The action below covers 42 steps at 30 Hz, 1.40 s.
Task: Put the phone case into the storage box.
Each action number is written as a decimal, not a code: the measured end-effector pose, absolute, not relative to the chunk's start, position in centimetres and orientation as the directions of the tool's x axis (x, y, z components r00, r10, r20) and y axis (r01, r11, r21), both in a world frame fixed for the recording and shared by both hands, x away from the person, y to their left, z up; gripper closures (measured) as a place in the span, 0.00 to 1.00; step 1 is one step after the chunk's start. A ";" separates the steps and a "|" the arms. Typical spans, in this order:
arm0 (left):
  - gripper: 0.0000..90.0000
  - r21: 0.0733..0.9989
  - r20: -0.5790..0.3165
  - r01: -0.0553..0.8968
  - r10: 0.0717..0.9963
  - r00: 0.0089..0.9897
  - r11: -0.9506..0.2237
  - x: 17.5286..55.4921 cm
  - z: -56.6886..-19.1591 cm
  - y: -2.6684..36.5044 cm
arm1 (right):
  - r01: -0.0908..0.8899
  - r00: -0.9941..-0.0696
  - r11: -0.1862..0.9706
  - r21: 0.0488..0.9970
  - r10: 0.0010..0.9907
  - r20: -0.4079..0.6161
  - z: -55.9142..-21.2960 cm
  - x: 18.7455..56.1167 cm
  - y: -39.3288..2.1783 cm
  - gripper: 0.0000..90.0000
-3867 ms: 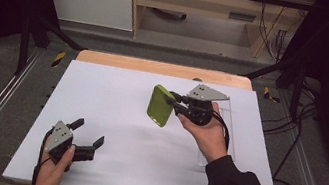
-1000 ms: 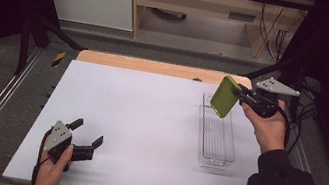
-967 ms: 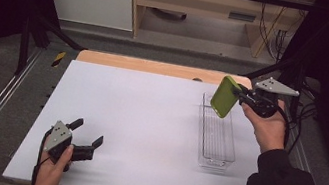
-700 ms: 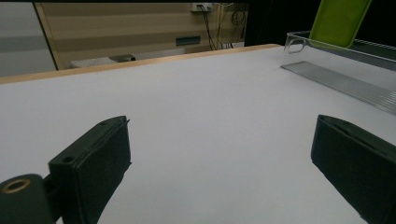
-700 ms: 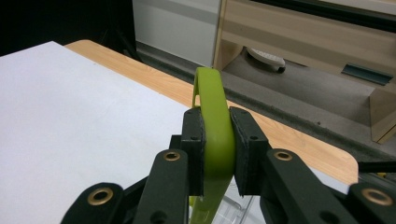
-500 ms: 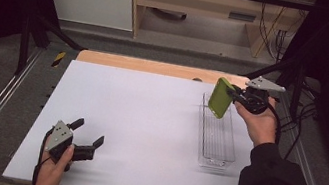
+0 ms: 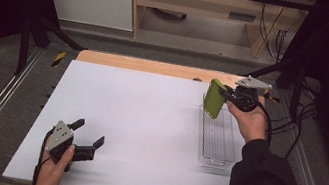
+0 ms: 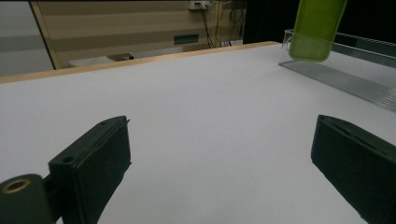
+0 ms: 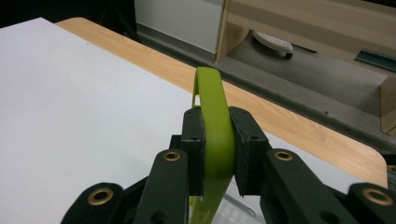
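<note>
The green case (image 7: 213,98) hangs on edge over the far end of the clear tray (image 7: 216,147), and the likeliest trouble from here is a bad entry: if it comes down tilted or a little off line, its lower corner could catch the tray's rim and either tip the light tray or twist the case in the grip. The hold is narrow, near one edge, so a knock there could swing the case round between the pads or pull it free, dropping it onto the table (image 7: 138,118) beside the tray. Letting go too high could also make it bounce out.

In the right gripper view the right gripper (image 9: 216,140) has its fingers (image 9: 247,144) clamped on the case (image 9: 212,119), one pad on each flat face, the thin edge rising upward and away between them. Most of the case sticks out beyond the pads, unsupported.

The left gripper (image 7: 88,141) rests near the table's front left, well apart from the tray, its fingers (image 8: 93,161) spread wide with nothing between them.
</note>
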<state>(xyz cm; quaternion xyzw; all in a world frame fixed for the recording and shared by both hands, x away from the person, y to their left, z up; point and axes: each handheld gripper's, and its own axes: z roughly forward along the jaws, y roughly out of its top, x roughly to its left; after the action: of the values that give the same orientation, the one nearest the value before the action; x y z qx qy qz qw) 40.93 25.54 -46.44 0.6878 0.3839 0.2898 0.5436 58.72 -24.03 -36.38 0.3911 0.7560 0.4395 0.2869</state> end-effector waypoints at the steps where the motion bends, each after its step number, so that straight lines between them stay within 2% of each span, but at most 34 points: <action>1: 0.05 0.971 -0.019 0.212 0.843 0.537 -0.114 40.9 -46.4 25.5 | 0.342 -0.530 0.310 0.887 0.843 -0.090 -36.5 58.8 -24.0 0.85; 26: 0.05 0.970 -0.025 0.218 0.842 0.539 -0.110 41.0 -46.5 25.6 | 0.357 -0.525 0.327 0.875 0.845 -0.102 -37.6 59.8 -23.5 0.85; 42: 0.05 0.968 -0.027 0.222 0.838 0.545 -0.113 41.0 -46.5 25.3 | 0.374 -0.431 0.336 0.864 0.888 -0.158 -38.0 60.6 -24.1 0.84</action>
<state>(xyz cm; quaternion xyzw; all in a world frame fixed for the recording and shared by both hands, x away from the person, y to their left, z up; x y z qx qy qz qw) 41.00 25.31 -46.54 0.6904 0.3839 0.2829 0.5440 60.59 -24.08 -37.96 0.4215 0.7490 0.3932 0.3267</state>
